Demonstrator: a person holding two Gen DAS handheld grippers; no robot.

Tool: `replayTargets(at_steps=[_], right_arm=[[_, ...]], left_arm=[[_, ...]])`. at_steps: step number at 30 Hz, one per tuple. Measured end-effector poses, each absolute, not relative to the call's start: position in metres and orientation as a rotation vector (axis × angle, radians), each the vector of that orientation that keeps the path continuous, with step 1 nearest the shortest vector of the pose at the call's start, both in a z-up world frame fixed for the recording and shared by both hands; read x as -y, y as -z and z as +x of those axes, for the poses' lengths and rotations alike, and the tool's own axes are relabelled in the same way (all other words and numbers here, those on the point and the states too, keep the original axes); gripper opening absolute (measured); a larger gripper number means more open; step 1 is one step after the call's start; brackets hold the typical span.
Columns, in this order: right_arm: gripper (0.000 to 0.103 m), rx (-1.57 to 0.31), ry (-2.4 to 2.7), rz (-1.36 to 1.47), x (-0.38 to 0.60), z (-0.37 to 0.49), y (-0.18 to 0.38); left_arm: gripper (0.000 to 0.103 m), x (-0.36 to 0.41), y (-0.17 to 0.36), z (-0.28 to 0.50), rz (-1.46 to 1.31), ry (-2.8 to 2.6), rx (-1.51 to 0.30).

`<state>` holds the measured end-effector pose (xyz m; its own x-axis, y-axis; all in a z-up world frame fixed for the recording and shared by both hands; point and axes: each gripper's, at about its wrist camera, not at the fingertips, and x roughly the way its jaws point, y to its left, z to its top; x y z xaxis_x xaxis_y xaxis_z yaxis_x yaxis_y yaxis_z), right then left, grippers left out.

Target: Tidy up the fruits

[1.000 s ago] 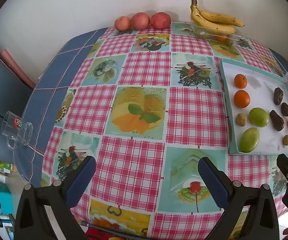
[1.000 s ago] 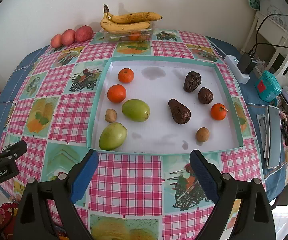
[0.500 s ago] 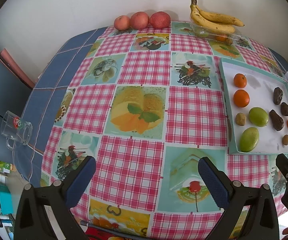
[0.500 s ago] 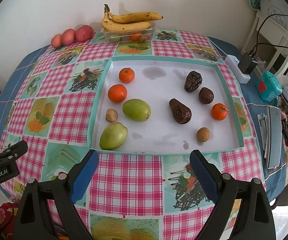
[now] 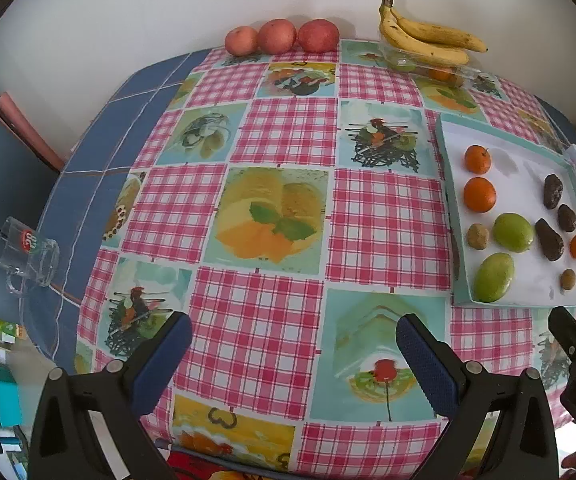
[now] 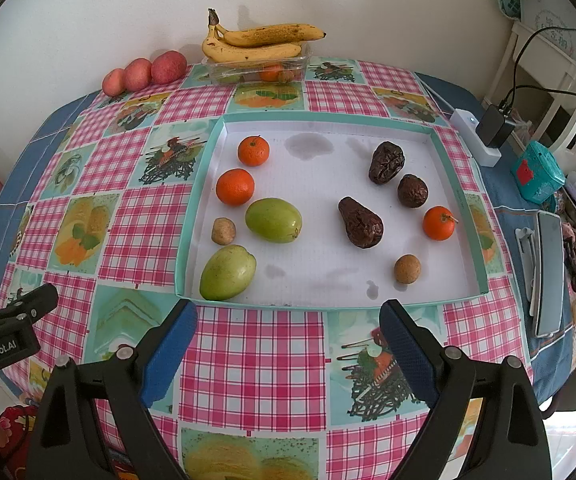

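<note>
Almost nothing has changed in the last second: both views look the same as before, with only a tiny drift, so no fruit has been moved in that time. The left claw (image 5: 293, 350) is spread wide and holds nothing, low over the checked desk (image 5: 288, 208). The right claw (image 6: 288, 338) is spread wide and empty too, just short of the near rim of the tray (image 6: 192, 224). All the loose fruit lies in the tray ahead of the right claw. To its front left are two oranges (image 6: 235, 187), two green fruits (image 6: 273, 220) and a small brown ball (image 6: 223, 231). To its front right are three dark wrinkled fruits (image 6: 360, 222), one more orange (image 6: 439, 223) and another brown ball (image 6: 407, 269). The kinds are partly grouped and partly mixed, so this could be sorting under way or nearly done. Far ahead by the wall sit bananas (image 6: 260, 42) on a clear box (image 6: 258, 68) and three red apples (image 6: 144, 73). Off to the left of the left claw, a glass mug (image 5: 28, 254) stands near the desk edge. To the right of the right claw lie a phone (image 6: 549, 276) and a plug with cables (image 6: 495, 126). Only the low tray rim stands between the right claw and the fruit.
</note>
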<state>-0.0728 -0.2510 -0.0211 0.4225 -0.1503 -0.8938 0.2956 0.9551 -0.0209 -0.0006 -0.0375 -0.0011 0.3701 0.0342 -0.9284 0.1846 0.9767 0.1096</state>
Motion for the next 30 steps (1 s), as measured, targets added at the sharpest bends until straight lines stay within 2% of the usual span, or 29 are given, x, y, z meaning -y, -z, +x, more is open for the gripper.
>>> replayTargets(at_steps=[30], right_arm=[[0.093,-1.103,0.279,0.15,0.2496,-0.0724,0.0219]], left_arm=[[0.103,0.0372,0.0006,-0.0006,0.201,0.094,-1.188]])
